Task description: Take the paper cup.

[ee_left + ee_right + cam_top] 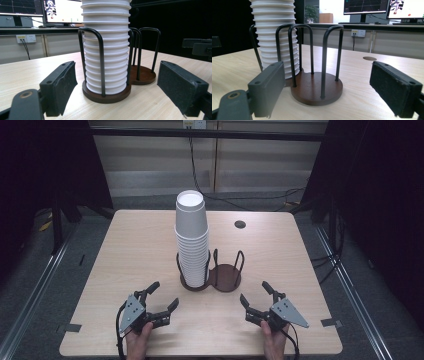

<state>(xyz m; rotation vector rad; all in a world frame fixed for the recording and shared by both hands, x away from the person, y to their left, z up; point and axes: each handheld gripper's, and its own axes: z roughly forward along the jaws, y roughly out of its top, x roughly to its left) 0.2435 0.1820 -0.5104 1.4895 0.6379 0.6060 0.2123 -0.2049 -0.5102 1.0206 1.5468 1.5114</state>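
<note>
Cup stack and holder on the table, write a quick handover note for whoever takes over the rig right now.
Left tongs: open, holding nothing, on the near table, aimed at the cup stack.
Right tongs: open, holding nothing, aimed at the free bay.
Cup stack: white, nested, upright in the left bay of the double cup holder. The right bay holds nothing.
Done: no cup lifted off.
Left, probably: pull cups from the stack and set them in the right bay.
</note>
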